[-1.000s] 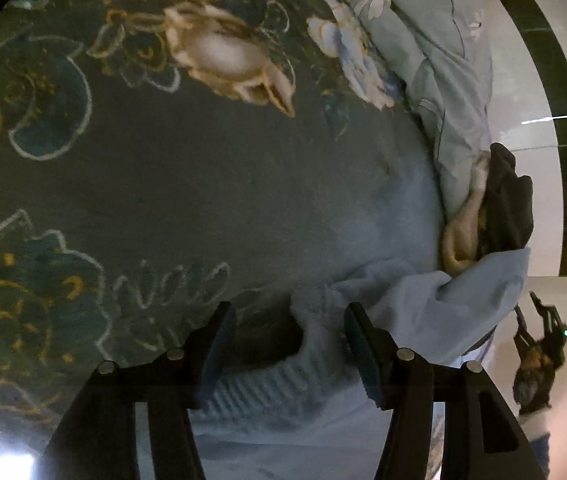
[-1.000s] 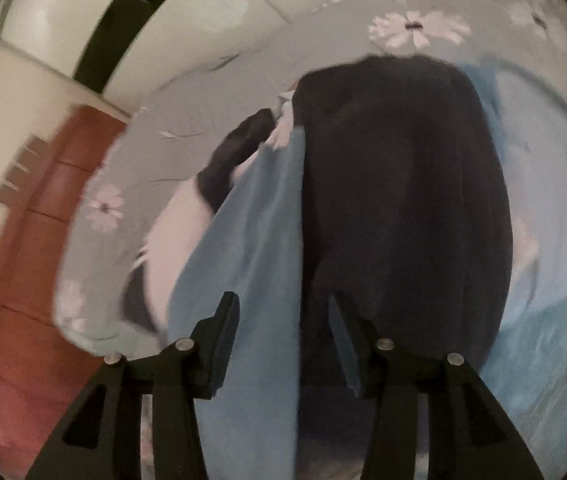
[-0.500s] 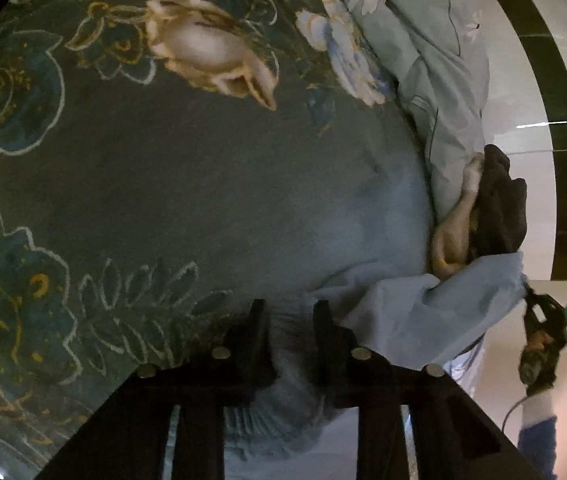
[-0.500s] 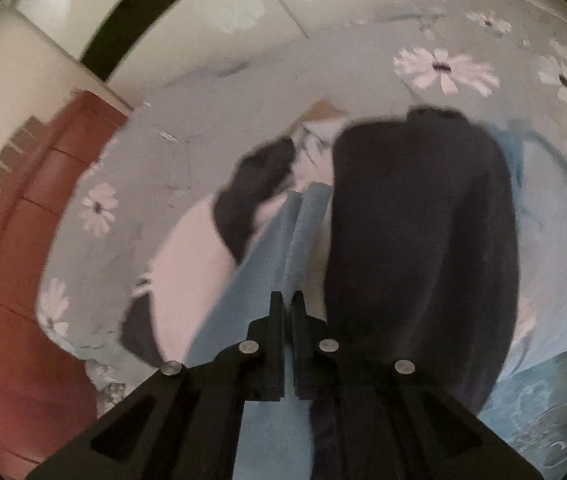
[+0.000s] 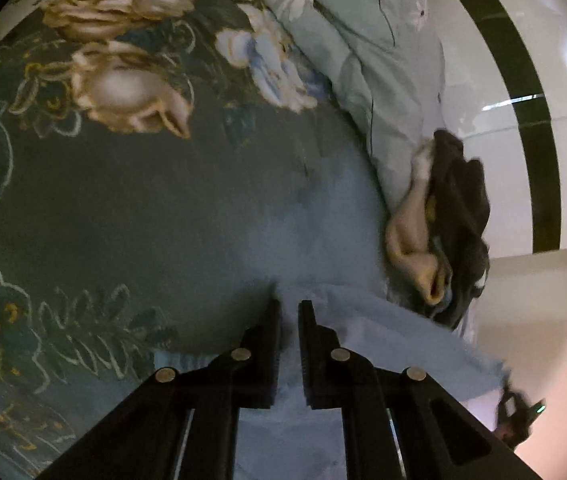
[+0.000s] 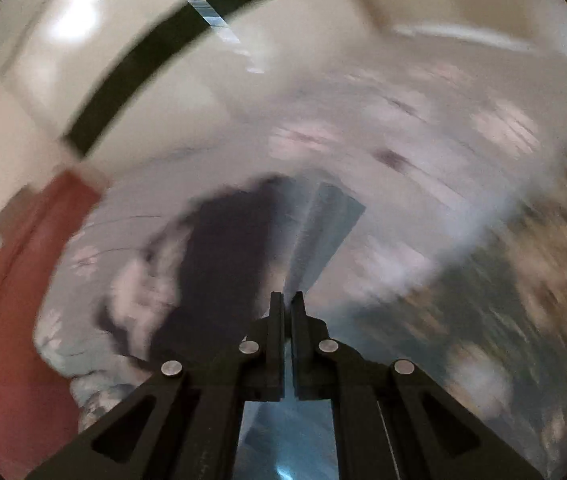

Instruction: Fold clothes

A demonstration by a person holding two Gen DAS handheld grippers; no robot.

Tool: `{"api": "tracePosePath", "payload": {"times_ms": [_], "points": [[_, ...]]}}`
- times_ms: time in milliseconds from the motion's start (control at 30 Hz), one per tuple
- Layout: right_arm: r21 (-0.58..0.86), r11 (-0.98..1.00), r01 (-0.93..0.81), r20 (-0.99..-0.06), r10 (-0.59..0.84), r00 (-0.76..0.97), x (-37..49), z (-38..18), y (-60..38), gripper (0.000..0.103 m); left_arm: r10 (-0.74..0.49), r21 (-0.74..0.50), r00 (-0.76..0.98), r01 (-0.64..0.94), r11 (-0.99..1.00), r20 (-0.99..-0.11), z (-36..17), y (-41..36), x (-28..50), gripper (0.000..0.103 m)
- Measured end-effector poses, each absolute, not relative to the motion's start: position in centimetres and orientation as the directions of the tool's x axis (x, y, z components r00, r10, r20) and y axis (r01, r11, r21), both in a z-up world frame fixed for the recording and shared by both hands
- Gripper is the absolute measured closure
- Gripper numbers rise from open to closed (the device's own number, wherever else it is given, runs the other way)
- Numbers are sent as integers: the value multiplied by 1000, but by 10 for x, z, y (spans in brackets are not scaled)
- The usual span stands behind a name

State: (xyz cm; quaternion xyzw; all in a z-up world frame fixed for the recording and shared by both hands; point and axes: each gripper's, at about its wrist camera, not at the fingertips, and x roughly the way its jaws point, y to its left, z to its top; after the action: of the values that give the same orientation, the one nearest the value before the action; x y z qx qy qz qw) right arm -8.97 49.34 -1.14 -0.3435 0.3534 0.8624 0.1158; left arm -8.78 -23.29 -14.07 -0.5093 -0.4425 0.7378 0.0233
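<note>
A light blue garment (image 5: 383, 344) lies on the dark floral bedspread (image 5: 131, 200). My left gripper (image 5: 288, 308) is shut on its edge, with cloth showing between the jaws. My right gripper (image 6: 287, 300) is shut on another part of the blue garment (image 6: 323, 232), which hangs lifted ahead of it. The right wrist view is heavily blurred. The other gripper (image 5: 517, 420) shows at the lower right of the left wrist view.
A pile of dark and cream clothes (image 5: 451, 216) lies at the bed's edge; the pile also shows in the right wrist view (image 6: 219, 264). A pale blue flowered quilt (image 5: 363, 40) covers the far side. A red-brown wooden panel (image 6: 7, 320) stands left. White tiled wall (image 5: 495, 80) behind.
Both grippers closed on the blue garment. The right gripper has lifted and swung quickly, raising the cloth off the dark clothes pile. The left gripper holds the edge near the bedspread.
</note>
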Motion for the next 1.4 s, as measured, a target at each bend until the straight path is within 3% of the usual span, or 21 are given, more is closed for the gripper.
{"api": "tracePosePath", "payload": {"times_ms": [233,467,567,667,700,733,900,1033,1067,1233,1267,1333,1367,1400], "points": [[522,-508,-685,-815,-63,-575,-2,-115,533,100,482,-632,-415,421,-651,-772,-147,-217,-108,90],[489,-531,-692,-843,-85,-531,14,-122,523,99,469,-555,-299,402,-728,-831,-163,-199,-143,59],[469,-565,-679,-853,-90,-514,12,-112,520,99,516,-567,-237,401,-720,-823,-176,-189,-154,57],[443,-600,-666,-858,-69,-509,14,-100,515,99,549,-600,-245,379,-705,-799,-177,-181,-157,63],[436,-610,-662,-858,-59,-511,14,-96,514,98,547,-606,-260,368,-706,-795,-175,-179,-157,85],[429,-617,-659,-858,-50,-512,15,-91,513,98,545,-610,-275,355,-708,-792,-171,-177,-157,95],[381,-658,-650,-855,16,-518,25,-64,506,97,628,-708,-378,113,-698,-680,-125,-150,-136,95],[320,-701,-638,-868,52,-494,33,-56,494,79,672,-661,-248,-138,-737,-698,-106,-100,-101,95],[312,-715,-626,-874,43,-484,32,-58,490,79,649,-624,-196,-177,-761,-735,-113,-88,-90,95],[309,-757,-576,-888,-13,-459,16,-73,465,79,586,-579,-65,-100,-809,-808,-156,-73,-70,93],[316,-760,-567,-887,-26,-461,14,-75,461,79,586,-581,-59,-74,-810,-808,-161,-74,-69,89],[328,-768,-551,-887,-49,-460,8,-79,454,79,618,-620,-112,-16,-784,-778,-159,-86,-72,70],[331,-770,-546,-886,-55,-460,6,-80,451,79,632,-639,-139,12,-769,-763,-158,-92,-74,53],[334,-772,-541,-886,-62,-459,5,-81,449,79,645,-658,-168,35,-752,-746,-157,-98,-75,44]]}}
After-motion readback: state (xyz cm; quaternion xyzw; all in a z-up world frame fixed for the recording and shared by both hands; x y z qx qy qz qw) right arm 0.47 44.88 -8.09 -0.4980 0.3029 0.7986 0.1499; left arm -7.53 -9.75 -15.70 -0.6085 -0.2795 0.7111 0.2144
